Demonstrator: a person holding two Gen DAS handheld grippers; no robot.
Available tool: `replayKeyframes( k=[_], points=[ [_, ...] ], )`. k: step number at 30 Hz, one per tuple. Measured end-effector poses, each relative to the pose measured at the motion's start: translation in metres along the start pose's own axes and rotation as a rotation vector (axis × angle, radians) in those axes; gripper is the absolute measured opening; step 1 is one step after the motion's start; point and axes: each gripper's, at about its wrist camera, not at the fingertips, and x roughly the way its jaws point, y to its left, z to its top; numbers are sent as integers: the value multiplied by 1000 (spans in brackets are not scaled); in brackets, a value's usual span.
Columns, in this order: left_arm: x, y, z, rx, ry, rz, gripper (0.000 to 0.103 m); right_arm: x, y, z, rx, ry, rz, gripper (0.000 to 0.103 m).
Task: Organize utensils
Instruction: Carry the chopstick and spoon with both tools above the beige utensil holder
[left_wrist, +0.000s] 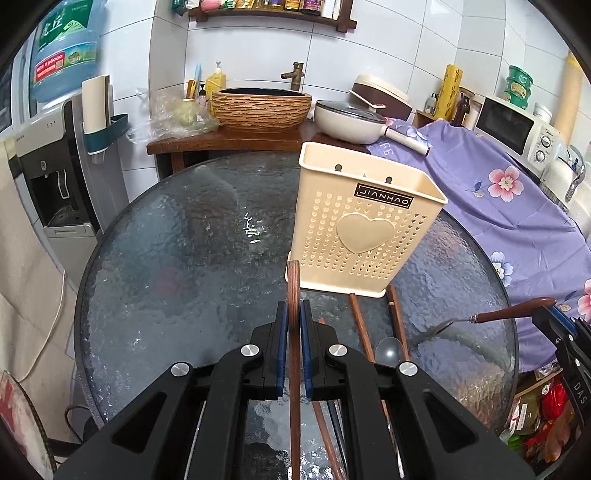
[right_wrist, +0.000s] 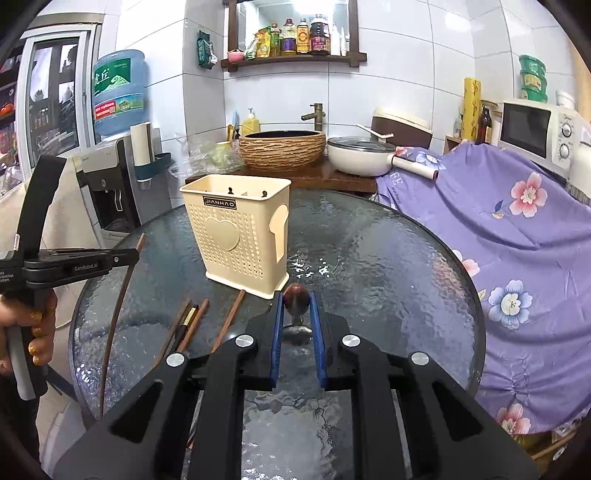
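Observation:
A cream perforated utensil holder (left_wrist: 364, 218) stands upright on the round glass table (left_wrist: 177, 266); it also shows in the right wrist view (right_wrist: 240, 240). My left gripper (left_wrist: 294, 314) is shut on a brown wooden chopstick (left_wrist: 293, 288), held above the table just in front of the holder. My right gripper (right_wrist: 297, 306) is shut on the brown wooden handle of a metal fork (right_wrist: 294, 297), whose tines show in the left wrist view (left_wrist: 439, 328). Several chopsticks (left_wrist: 360, 325) and a metal spoon (left_wrist: 388, 349) lie on the table before the holder.
A purple floral cloth (right_wrist: 517, 240) covers furniture to the right. Behind the table stand a wooden counter with a basin (right_wrist: 282, 147) and a white pan (right_wrist: 360, 157). A water dispenser (right_wrist: 110, 177) stands at left, a microwave (right_wrist: 535, 133) at right.

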Motion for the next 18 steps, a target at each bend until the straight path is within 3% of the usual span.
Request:
replayKeyframes(
  k=[18],
  points=[
    [-10,-2,4,14,-22,-2,7,-7,1,9,-36,-1,36,15]
  ],
)
